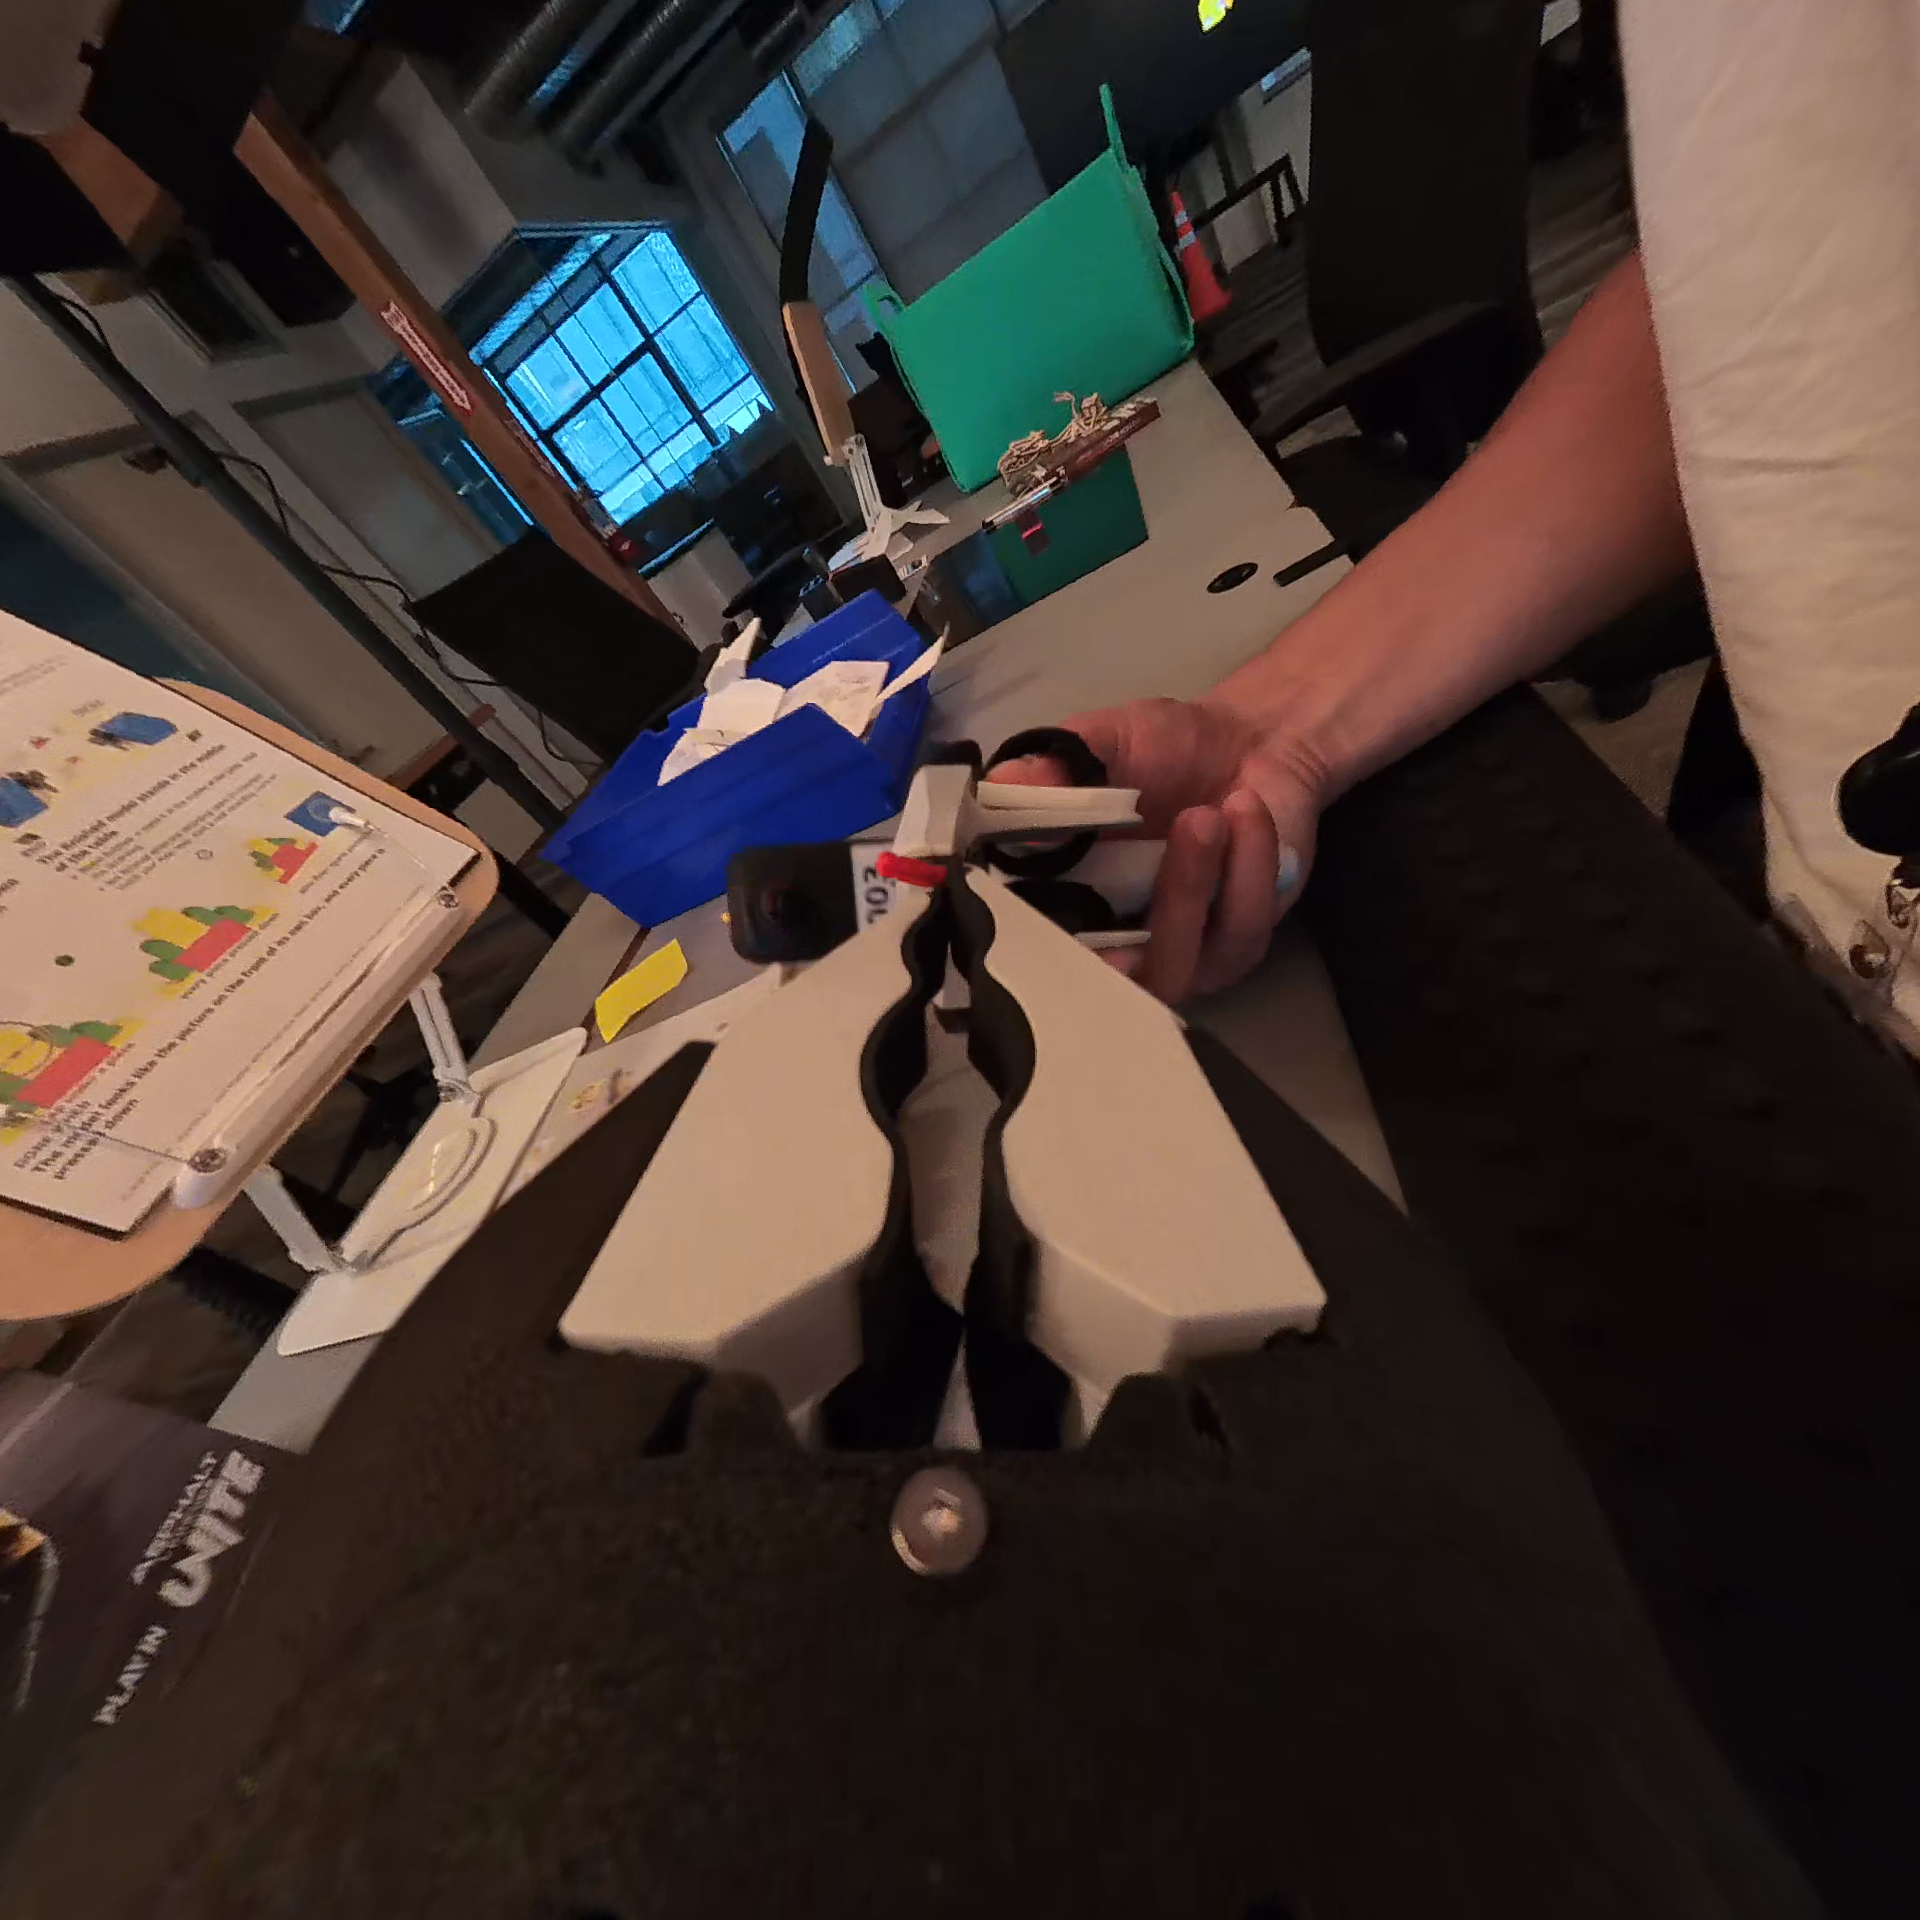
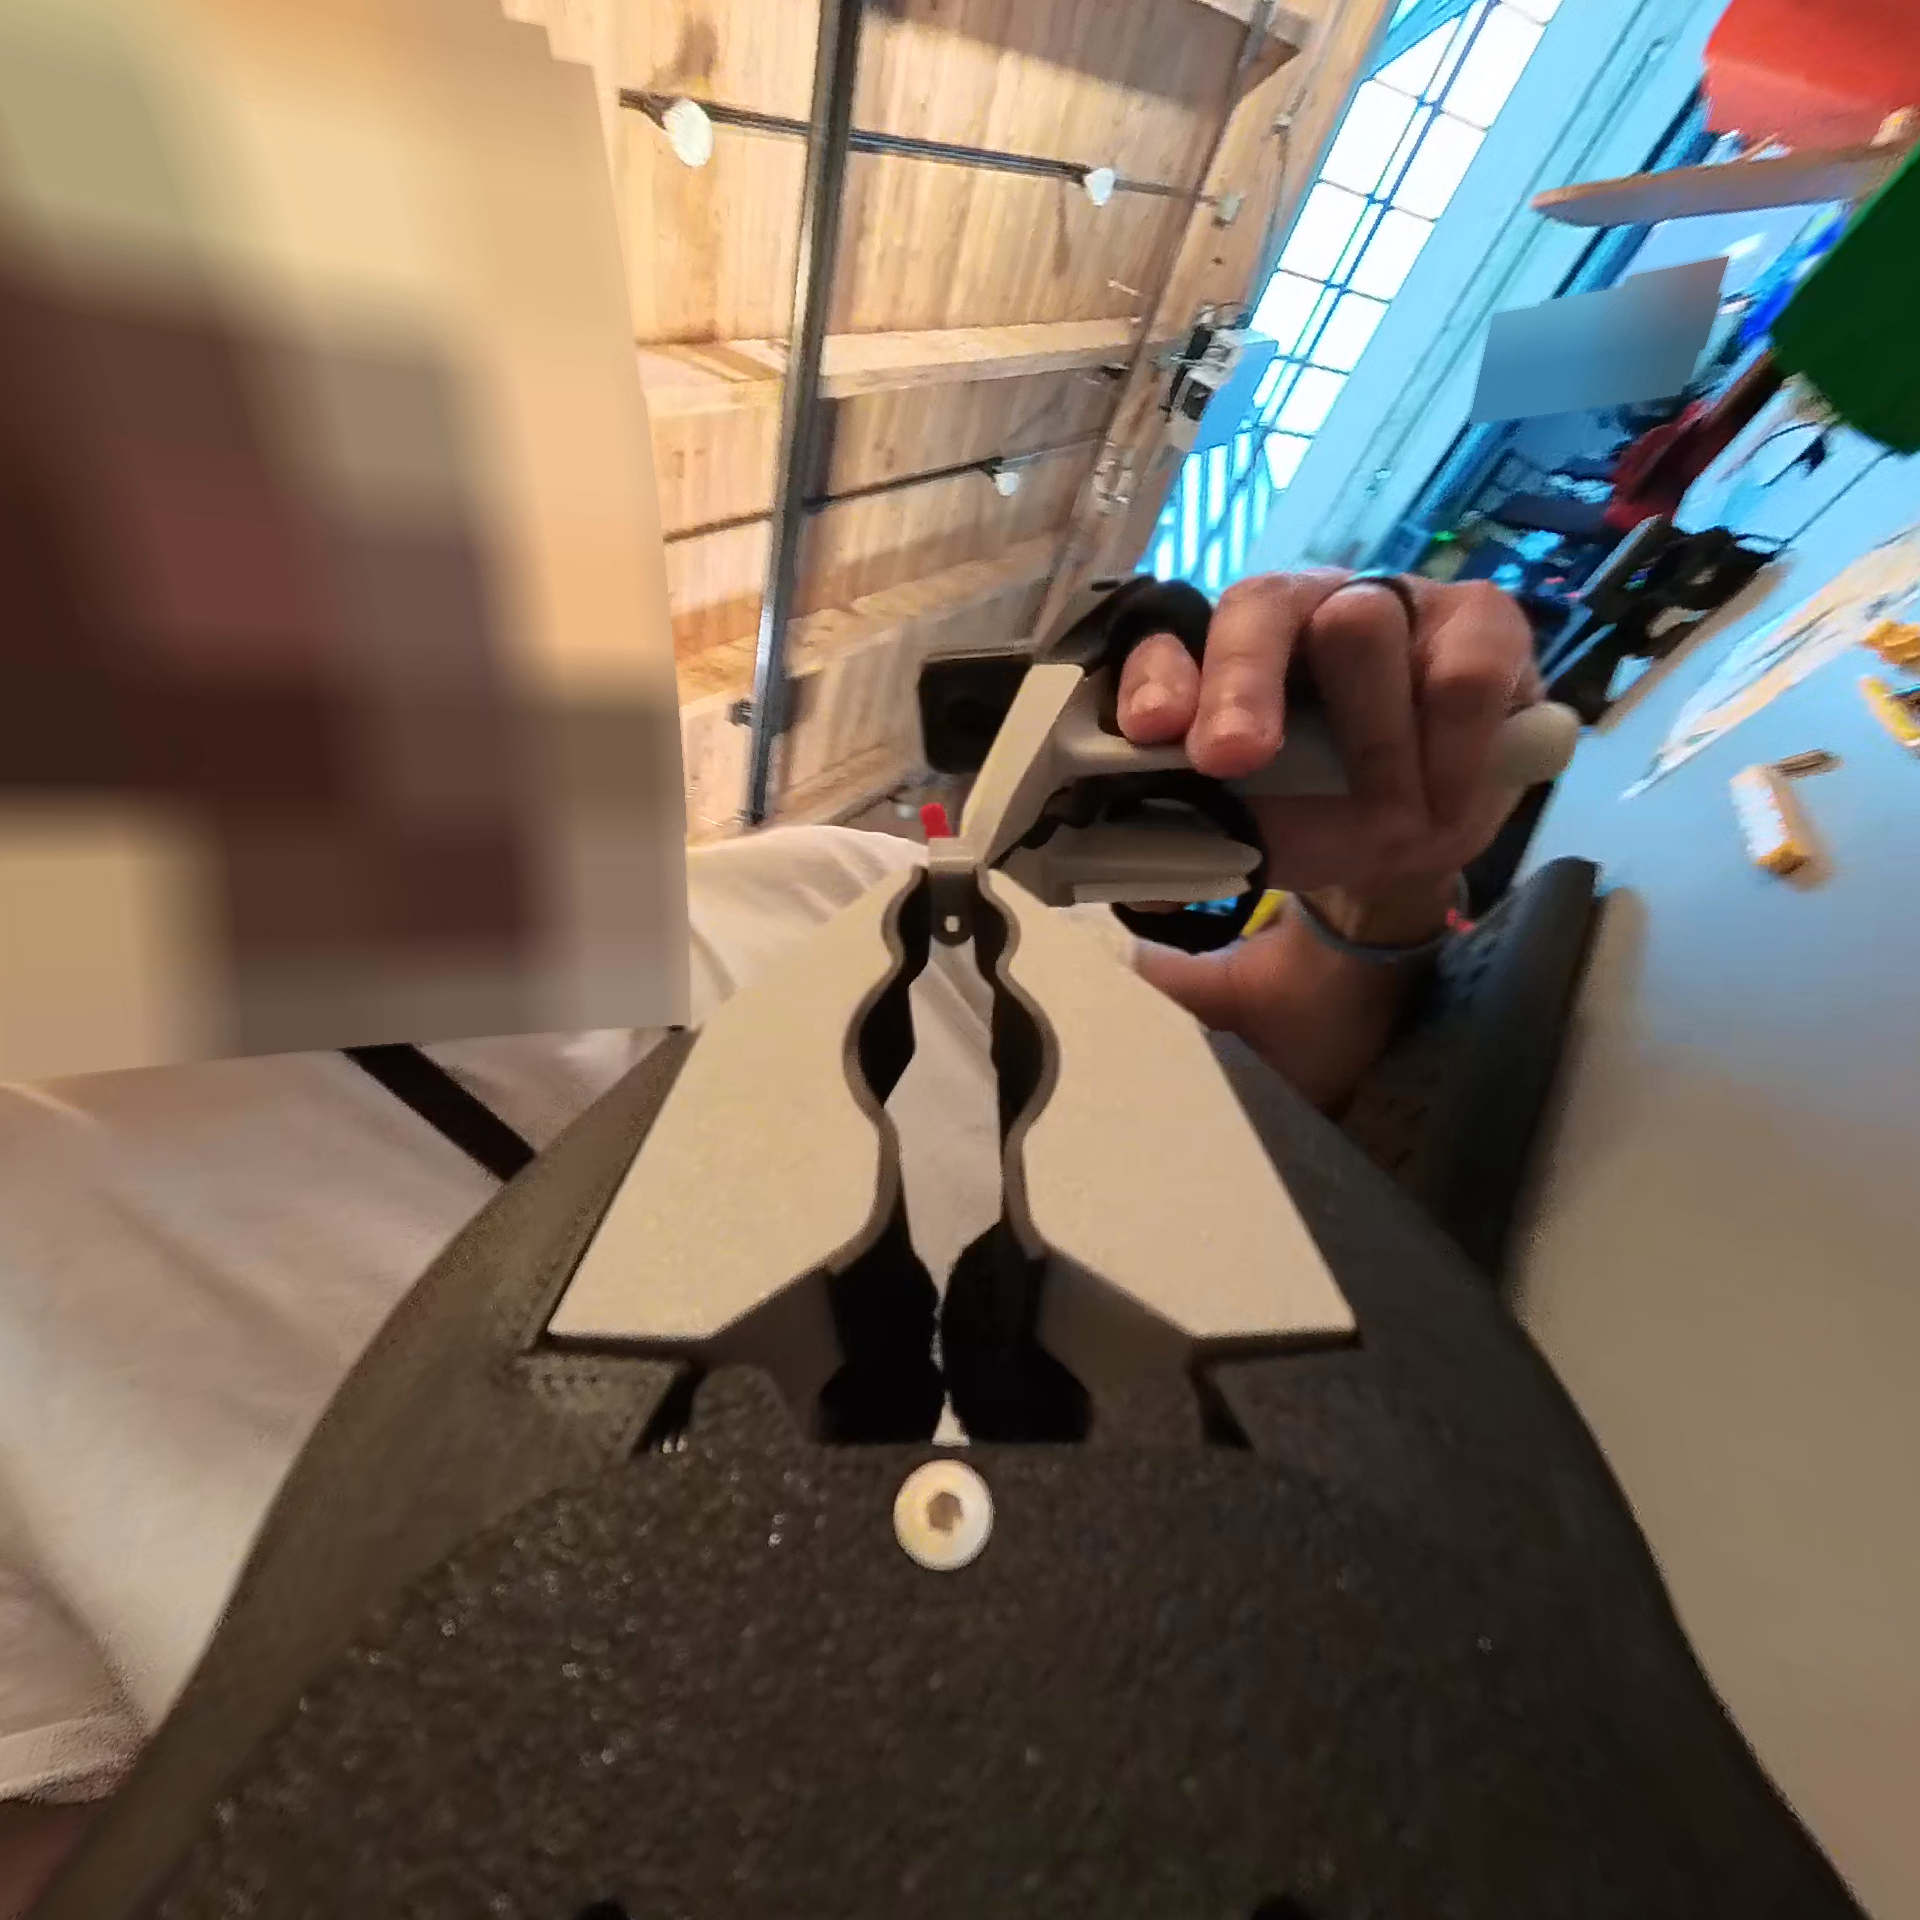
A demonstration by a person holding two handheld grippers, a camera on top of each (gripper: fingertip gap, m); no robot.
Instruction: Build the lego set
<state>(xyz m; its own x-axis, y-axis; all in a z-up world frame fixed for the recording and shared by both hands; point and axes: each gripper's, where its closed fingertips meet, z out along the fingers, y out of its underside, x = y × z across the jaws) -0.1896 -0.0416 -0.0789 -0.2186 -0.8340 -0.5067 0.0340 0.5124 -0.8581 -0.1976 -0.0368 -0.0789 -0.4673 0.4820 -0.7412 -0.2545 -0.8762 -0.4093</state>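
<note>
The move turns on a small red piece (image 1: 902, 865). It sits just past the tips of the left tongs (image 1: 940, 920), toward 11 o'clock in the left wrist view. In the right wrist view it pokes up just beyond the right tongs (image 2: 951, 883), at 12 o'clock. The two sets of tongs meet tip to tip, well above the worktop (image 2: 1714, 1143), so neither is clearly nearer. The piece's short axis looks to run crosswise to the left tongs, but it is too small to be sure.

Both tongs are drawn nearly together, with only a narrow wavy slit between the fingers. I cannot tell which of them, if either, pinches the piece, or whether the grey bit between the right tips belongs to the other tool.

The right hand (image 1: 1216, 831) works its handle at 2 o'clock, and the left hand (image 2: 1382, 748) likewise in the other view.

- **At 10 o'clock:** a blue bin (image 1: 748, 769) of white scraps and a yellow note (image 1: 639, 987).
- **At 9 o'clock:** the instruction sheet (image 1: 208, 914).
- **At 3 o'clock in the right view:** loose bricks (image 2: 1766, 816), far off.

Nothing stands between the tips.
</note>
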